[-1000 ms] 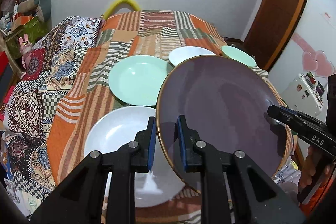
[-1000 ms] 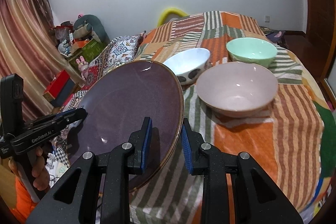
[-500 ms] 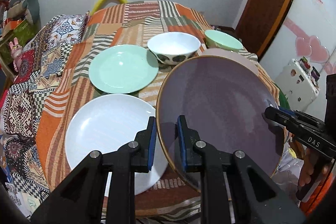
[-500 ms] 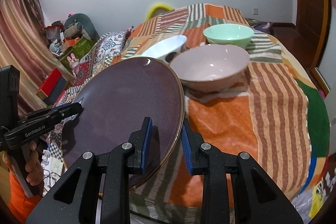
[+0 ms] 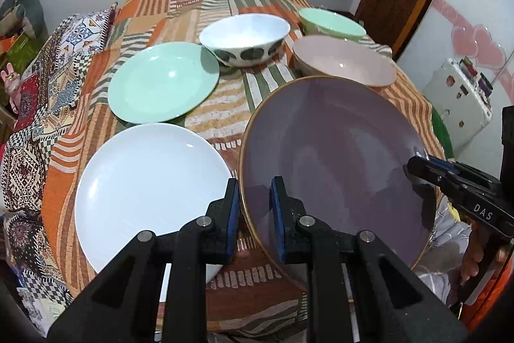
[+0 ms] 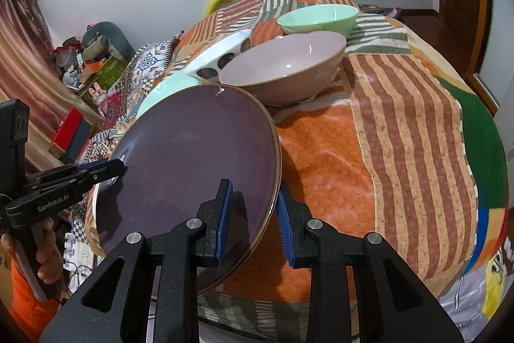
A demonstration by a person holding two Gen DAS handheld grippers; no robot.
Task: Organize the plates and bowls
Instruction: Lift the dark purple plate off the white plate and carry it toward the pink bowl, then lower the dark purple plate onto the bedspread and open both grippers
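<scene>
Now the purple plate (image 5: 337,156) sits lower, nearer the table (image 6: 401,134).

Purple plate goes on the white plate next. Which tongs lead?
Left, probably. The left tongs grip the purple plate rim beside the white plate; the right tongs hold the far rim.

- The left wrist view looks forward and steeply down along its own tool (image 5: 255,209), from the near edge of the bench (image 5: 221,118), close above a white plate (image 5: 147,185)
- The right wrist view looks down along its tool (image 6: 252,216), from the same near edge, facing the far wall
- Both share the purple plate (image 5: 334,159) (image 6: 192,163) close up, the pink bowl (image 5: 343,63) (image 6: 282,66) behind it, and each sees the other tool at its frame edge
</scene>
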